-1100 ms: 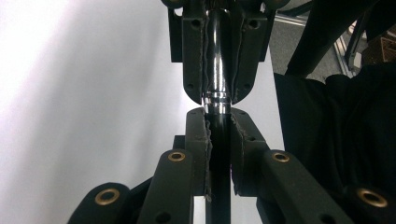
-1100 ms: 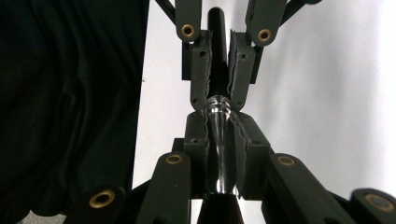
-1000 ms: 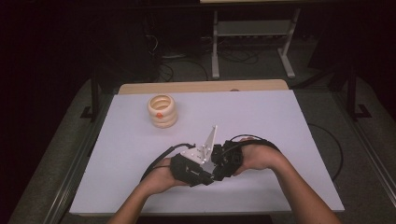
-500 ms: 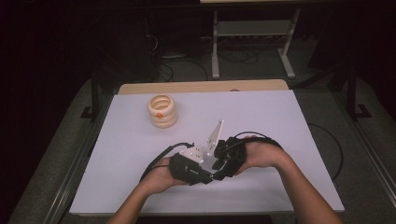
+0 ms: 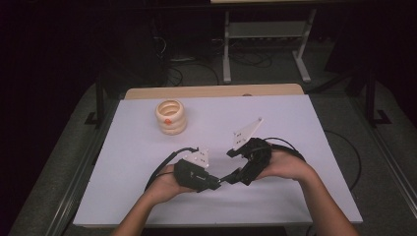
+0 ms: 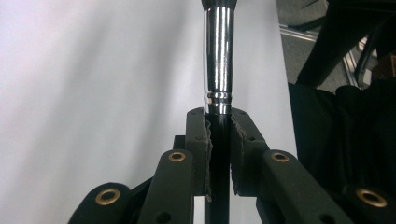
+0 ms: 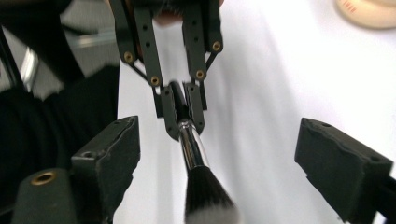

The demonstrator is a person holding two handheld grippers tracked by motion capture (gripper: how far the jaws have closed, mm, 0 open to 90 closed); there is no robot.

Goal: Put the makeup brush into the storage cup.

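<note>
Right gripper view: brush (image 7: 196, 158) lies between right tool (image 7: 233, 163) jaws, untouched

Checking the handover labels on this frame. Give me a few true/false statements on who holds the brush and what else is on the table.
1. The left gripper is shut on the makeup brush. True.
2. The right gripper clamps the brush's bristles. False: its fingers stand wide apart, having just opened, touching nothing.
3. A cream ringed holder stands on the table, apart from both grippers. True.
4. The brush stands in the holder. False: the left gripper holds it.
</note>
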